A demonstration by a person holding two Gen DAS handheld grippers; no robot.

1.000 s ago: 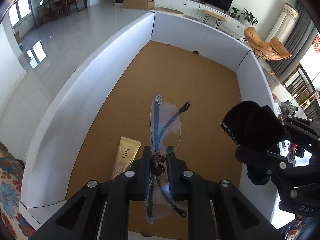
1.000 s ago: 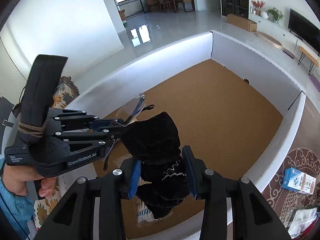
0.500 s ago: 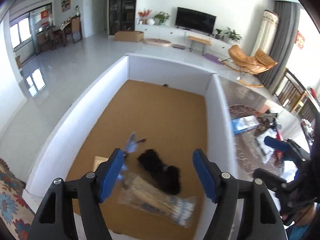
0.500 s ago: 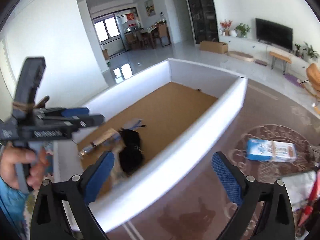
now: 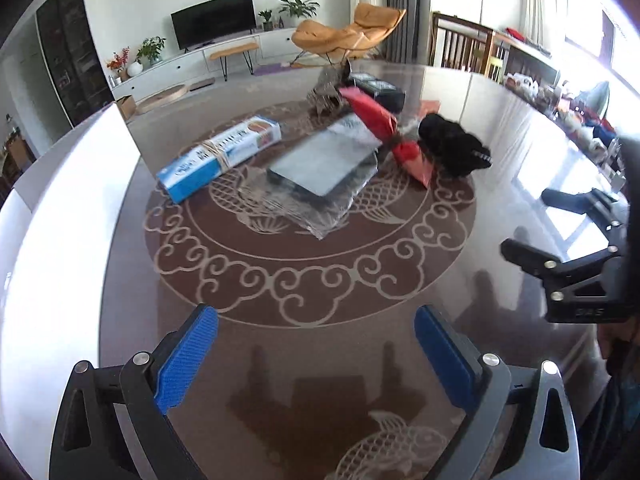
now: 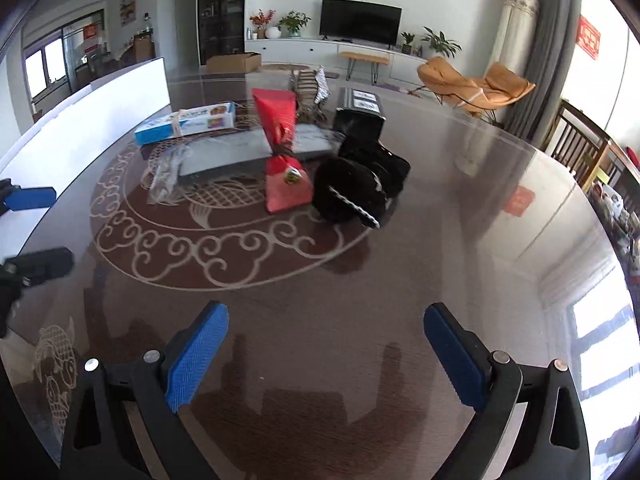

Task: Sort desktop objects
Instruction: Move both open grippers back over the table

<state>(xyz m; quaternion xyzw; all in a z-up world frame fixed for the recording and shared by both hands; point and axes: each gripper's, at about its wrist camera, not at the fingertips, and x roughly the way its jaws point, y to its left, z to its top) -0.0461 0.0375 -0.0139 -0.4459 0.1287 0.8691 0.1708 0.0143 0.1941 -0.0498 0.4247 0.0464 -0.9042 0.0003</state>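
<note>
Red packet [image 6: 280, 148] against black bundle [image 6: 352, 192]

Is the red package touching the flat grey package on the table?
Touching. In the right wrist view the red package lies across the flat grey package, with its upper half resting on top. The left wrist view shows the same overlap.

Bright window glare, fisheye-warped edges, slight blur

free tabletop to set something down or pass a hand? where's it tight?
Free: the bare table between both tongs and the pile, and the right side beyond the black cloth. Tight: the middle, where blue box, grey pack, red packet and cloth crowd together.
</note>
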